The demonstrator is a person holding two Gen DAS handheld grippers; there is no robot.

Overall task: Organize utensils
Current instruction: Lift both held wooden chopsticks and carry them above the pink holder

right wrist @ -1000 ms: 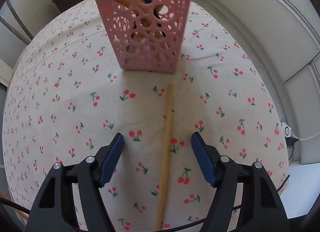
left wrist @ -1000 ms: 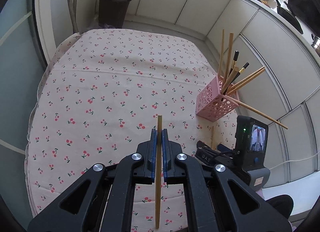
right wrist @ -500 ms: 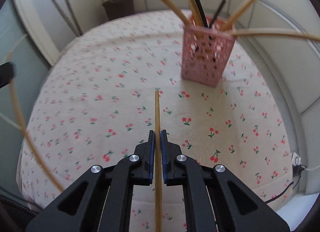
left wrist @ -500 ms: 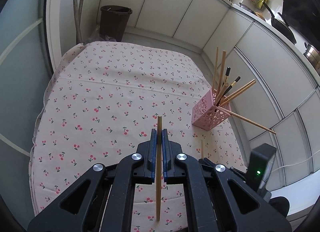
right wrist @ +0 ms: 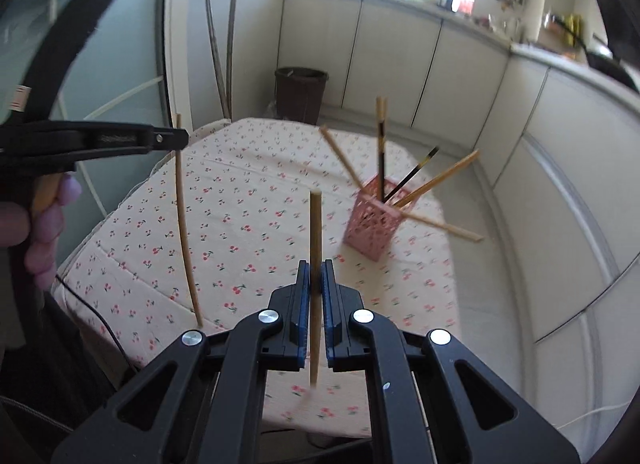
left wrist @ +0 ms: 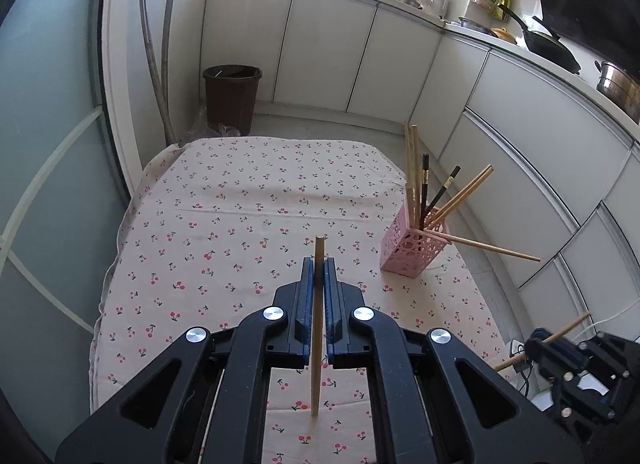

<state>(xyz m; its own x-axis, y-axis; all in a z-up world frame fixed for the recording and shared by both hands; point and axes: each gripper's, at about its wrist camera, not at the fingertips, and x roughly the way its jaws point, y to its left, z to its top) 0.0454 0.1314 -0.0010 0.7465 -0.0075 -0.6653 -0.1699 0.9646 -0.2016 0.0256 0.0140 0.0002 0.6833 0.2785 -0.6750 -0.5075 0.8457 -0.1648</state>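
Since the earlier frames, the right gripper [right wrist: 315,284] has closed on a pale wooden chopstick [right wrist: 314,264] that lay on the cloth and has lifted it clear; both grippers now sit higher above the cherry-print tablecloth [left wrist: 240,224]. The left gripper [left wrist: 319,284] is clamped on a second wooden chopstick [left wrist: 318,324], its jaws nearly together. The pink perforated plastic holder [left wrist: 408,250] stands near the table's right edge, already holding splayed wooden and black chopsticks [left wrist: 460,200].

Risks:
- Each stick is pinched at one narrow point, so it may pivot or slip during transport.
- A lowered tip may strike the splayed sticks and deflect outside the holder.
- A sideways push may tip the light holder off the edge.
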